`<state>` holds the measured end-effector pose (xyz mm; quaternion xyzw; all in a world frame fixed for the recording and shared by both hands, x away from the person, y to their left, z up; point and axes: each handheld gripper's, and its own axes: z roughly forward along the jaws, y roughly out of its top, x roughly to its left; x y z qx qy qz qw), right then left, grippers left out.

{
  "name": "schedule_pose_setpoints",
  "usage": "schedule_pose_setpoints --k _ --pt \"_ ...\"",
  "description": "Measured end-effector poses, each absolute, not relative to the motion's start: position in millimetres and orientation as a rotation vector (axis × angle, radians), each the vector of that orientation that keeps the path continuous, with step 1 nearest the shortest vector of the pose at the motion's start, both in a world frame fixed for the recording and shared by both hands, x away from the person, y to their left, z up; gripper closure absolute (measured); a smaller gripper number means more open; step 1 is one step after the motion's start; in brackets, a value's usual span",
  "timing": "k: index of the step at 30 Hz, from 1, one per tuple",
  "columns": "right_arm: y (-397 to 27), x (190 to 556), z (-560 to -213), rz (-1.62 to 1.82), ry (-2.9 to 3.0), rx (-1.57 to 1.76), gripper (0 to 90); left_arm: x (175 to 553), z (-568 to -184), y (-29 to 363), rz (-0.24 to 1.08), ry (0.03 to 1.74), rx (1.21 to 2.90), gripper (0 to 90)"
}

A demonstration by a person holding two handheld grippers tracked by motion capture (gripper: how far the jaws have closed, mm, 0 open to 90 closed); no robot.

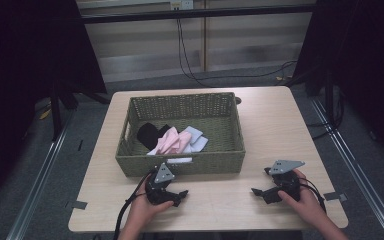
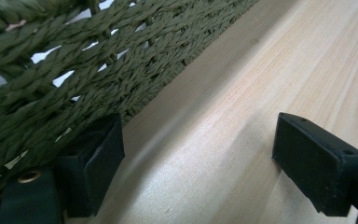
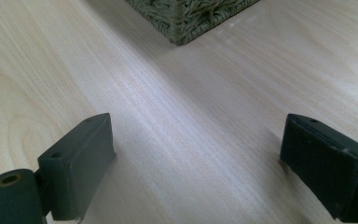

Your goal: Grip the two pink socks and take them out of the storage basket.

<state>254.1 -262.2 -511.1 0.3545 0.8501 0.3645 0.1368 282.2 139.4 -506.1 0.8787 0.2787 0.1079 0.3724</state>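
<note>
Setting, high view: dark curtains flank a pale wooden tabletop (image 1: pixel 275 125) on a grey carpeted floor, with black cables trailing along the far wall.
Basket, high view: a green woven basket (image 1: pixel 180 165) sits at the middle of the tabletop, its long side facing the person, likely so both hands can reach in evenly.
Contents, high view: folded cloths lie inside, a black one (image 1: pixel 149 134) at the left, a pink one (image 1: pixel 169 141) in the middle, a pale blue one (image 1: pixel 195 137) beside it, and a white piece (image 1: pixel 180 160) against the near wall. They overlap loosely.
Left tool, high view: the left tool (image 1: pixel 172 195) rests low on the tabletop just in front of the basket's near wall, held in the person's left hand (image 1: pixel 142 210).
Right tool, high view: the right tool (image 1: pixel 265 192) rests well apart from the basket, toward the right edge, in the right hand (image 1: pixel 307 202). Both look parked in a ready pose.
Left gripper view: its jaws stand wide with nothing between them; one jaw lies right at the woven wall (image 2: pixel 74 70), though contact is hard to tell, and the other is over bare wood.
Right gripper view: its jaws stand wide over bare wood, holding nothing; a basket corner (image 3: pixel 191 18) sits farther off.
</note>
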Motion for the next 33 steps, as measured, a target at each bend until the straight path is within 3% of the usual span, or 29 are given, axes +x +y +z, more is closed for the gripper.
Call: schedule_pose_setpoints --k 22,33 --pt "-262 254 -511 1.055 2.461 1.025 8.9 293 -468 145 0.086 0.789 2.351 19.9" --pt "-262 254 -511 1.055 2.460 1.025 8.9 299 -443 149 0.089 0.794 2.369 20.9"
